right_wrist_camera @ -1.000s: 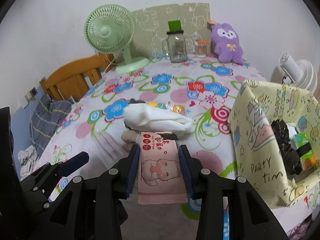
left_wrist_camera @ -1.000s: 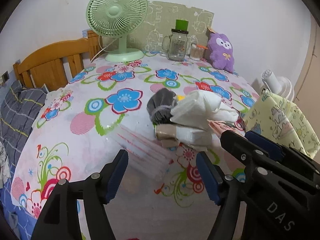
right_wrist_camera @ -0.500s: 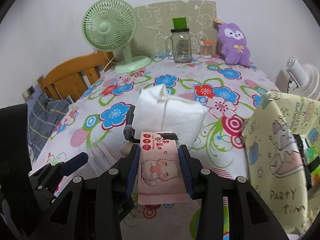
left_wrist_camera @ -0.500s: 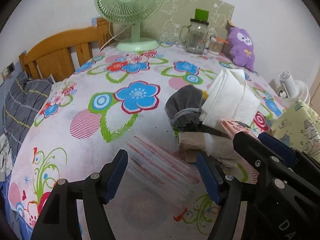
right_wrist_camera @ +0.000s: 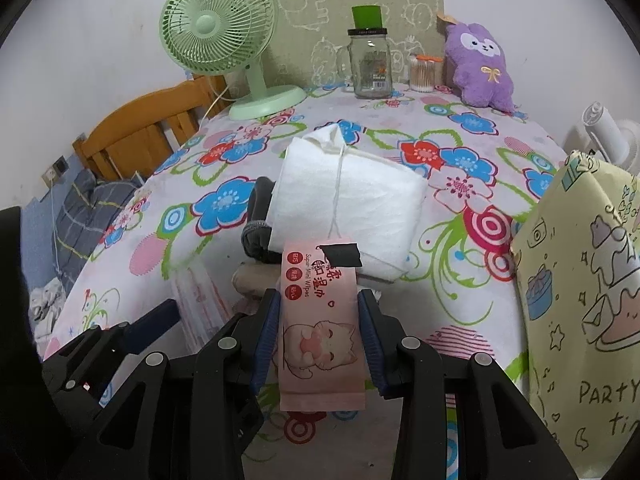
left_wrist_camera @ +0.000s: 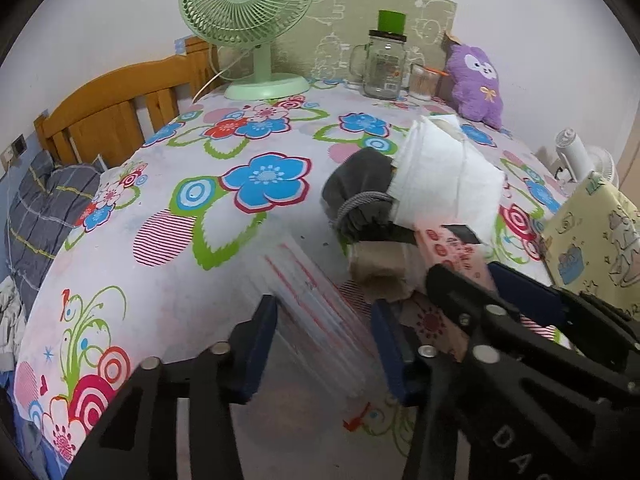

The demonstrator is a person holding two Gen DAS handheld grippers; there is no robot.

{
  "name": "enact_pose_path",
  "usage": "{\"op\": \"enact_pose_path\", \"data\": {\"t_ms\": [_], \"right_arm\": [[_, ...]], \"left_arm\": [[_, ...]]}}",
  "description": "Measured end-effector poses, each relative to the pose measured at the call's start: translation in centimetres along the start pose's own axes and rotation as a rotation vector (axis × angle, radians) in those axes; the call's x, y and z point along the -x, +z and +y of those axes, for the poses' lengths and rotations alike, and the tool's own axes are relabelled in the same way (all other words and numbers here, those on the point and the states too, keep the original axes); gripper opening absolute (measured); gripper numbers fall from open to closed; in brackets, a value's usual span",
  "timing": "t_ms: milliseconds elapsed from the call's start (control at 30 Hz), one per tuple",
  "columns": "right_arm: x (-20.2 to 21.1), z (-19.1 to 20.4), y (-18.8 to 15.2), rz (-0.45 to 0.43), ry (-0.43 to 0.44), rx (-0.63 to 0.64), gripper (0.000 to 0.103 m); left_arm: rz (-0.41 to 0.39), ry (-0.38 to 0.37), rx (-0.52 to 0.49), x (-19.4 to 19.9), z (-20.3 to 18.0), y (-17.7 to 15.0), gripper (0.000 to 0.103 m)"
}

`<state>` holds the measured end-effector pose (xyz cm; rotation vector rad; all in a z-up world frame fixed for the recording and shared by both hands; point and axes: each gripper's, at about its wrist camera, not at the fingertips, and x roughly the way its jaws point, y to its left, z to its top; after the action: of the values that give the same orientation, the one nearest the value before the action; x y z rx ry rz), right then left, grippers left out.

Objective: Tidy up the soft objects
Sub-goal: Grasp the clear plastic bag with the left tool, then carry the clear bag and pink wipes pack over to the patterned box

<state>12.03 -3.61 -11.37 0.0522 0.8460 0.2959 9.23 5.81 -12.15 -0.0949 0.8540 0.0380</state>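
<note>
**Wipes pack gripped on the right, left jaws closing over a clear sleeve**

A table under a flowered tablecloth (right_wrist_camera: 460, 168) fills both views. At its right edge stands a yellow cartoon-print bag (right_wrist_camera: 580, 280), marked "PARTY". At the far edge, against the wall, stand a green desk fan (right_wrist_camera: 224, 44), a purple plush toy (right_wrist_camera: 480, 68), a glass jar (right_wrist_camera: 370, 66) with a green-topped lid and a small tub of cotton swabs (right_wrist_camera: 423, 74). A wooden headboard (left_wrist_camera: 112, 108) shows beyond the table on the left.

The soft things lie heaped mid-table: a white folded pad (right_wrist_camera: 352, 208) tied with string rests on a dark grey cloth bundle (left_wrist_camera: 360, 196) and a beige roll (left_wrist_camera: 380, 264).

The right gripper (right_wrist_camera: 320, 336) is clamped on a pink wet-wipes pack (right_wrist_camera: 320, 320), both blue pads pressed to its long sides; the pack's far end, with a black tape tab, reaches the white pad's near edge.

The left gripper (left_wrist_camera: 326, 344) points down at the cloth just left of the heap. Its jaws are closing, with a clear, red-striped plastic sleeve (left_wrist_camera: 316, 300) lying flat between them; the pads do not press on it.
</note>
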Motion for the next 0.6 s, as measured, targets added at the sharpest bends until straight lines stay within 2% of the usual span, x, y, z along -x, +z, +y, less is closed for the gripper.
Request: {"op": "enact_pose_path", "data": {"t_ms": [233,433,600], "right_arm": [[0.6,-0.4,-0.4,0.000,0.008,-0.017,0.043],[1.6,-0.5,-0.6,-0.015,0.012,-0.022,0.043],[2.6,-0.3,-0.6,-0.034,0.017,-0.017,0.043]], "left_arm": [[-0.011,-0.019,-0.011,0.6,-0.5,-0.1,0.021],[-0.026,-0.021,-0.018,1.6,-0.7,-0.2,0.013],[-0.042,-0.023,-0.020,2.5,-0.8,-0.2,0.012]]}}
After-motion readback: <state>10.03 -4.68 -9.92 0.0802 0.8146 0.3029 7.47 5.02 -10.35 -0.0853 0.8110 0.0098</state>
